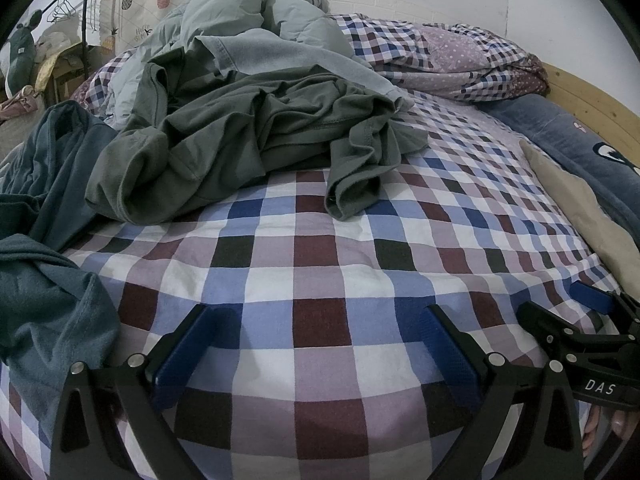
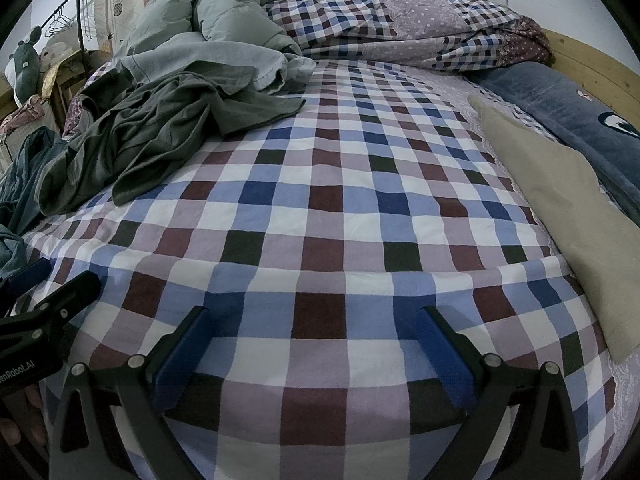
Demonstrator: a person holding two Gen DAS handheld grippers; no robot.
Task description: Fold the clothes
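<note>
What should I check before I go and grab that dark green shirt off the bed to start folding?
1. Left gripper open and holding nothing: ok.
2. Right gripper open and holding nothing: ok.
3. Dark green shirt within view of both cameras: ok, though it lies crumpled.
4. Shirt free of other clothes: not ok, a light grey garment lies on its far side and a teal garment sits against its left edge.
5. Bare checkered sheet in front for folding: ok.
6. Where the shirt's collar or hem lies: cannot tell; only a sleeve opening faces the grippers.
</note>
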